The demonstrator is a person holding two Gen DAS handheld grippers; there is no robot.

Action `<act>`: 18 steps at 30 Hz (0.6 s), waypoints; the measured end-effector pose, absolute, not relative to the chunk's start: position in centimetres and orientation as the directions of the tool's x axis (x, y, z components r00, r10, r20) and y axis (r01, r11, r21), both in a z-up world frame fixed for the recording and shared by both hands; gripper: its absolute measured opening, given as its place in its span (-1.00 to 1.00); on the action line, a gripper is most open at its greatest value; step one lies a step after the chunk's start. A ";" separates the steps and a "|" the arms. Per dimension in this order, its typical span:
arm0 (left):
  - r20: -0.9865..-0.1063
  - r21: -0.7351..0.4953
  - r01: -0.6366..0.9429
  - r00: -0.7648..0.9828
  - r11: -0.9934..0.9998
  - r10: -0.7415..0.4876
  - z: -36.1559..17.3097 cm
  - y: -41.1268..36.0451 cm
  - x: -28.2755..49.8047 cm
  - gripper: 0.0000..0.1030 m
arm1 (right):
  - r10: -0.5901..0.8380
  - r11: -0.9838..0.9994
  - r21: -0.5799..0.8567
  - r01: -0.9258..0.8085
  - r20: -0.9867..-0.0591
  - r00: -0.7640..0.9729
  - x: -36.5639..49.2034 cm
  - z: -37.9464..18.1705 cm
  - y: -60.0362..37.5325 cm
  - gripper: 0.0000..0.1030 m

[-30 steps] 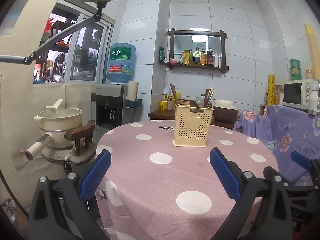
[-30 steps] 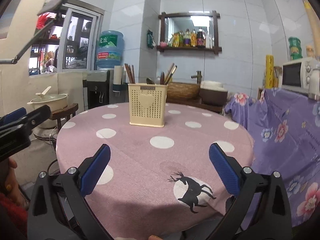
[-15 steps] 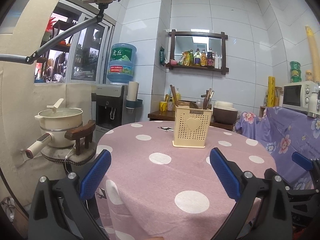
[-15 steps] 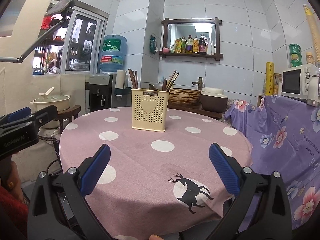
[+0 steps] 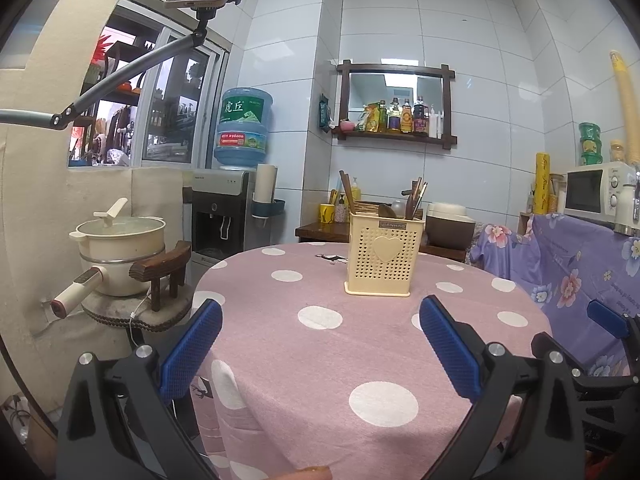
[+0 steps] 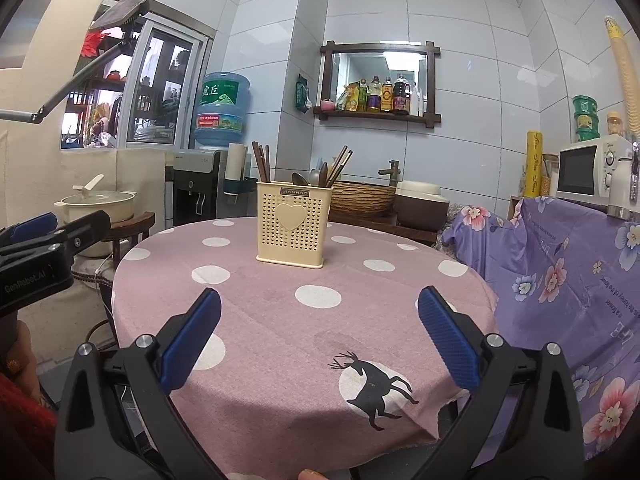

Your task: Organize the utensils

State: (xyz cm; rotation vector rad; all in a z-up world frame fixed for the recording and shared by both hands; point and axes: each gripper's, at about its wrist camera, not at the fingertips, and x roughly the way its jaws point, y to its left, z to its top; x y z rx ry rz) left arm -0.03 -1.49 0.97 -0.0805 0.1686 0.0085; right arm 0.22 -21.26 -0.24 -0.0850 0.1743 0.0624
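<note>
A: Where's the utensil holder [image 5: 383, 255]?

B: Centre frame, upright on the polka-dot counter [image 5: 360, 344], chopsticks [image 6: 262, 162] and spoons [image 6: 300, 179] inside.

A: The tools?

B: Left tool [image 5: 320, 350] and right tool [image 6: 319, 336] are both spread wide, empty. Only the right view shows the deer print [image 6: 374, 384], lower centre.

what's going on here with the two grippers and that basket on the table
A person holds a gripper in each hand over a round table with a pink polka-dot cloth. The left gripper and right gripper are both open and empty. The cream utensil holder stands upright mid-table, with chopsticks and spoons already in it. Nothing is being touched.
</note>
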 end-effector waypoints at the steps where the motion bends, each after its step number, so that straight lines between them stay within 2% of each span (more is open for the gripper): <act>1: -0.169 -0.079 -0.014 0.986 0.997 0.001 1.0 -1.5 0.0 0.91 | 0.054 0.995 -0.078 -0.069 -0.176 0.983 0.2 -0.2 -21.2 0.89; 18: -0.171 -0.079 -0.012 0.985 0.997 -0.002 1.0 -1.4 0.0 0.91 | 0.050 0.995 -0.078 -0.064 -0.174 0.984 0.3 -0.2 -21.5 0.89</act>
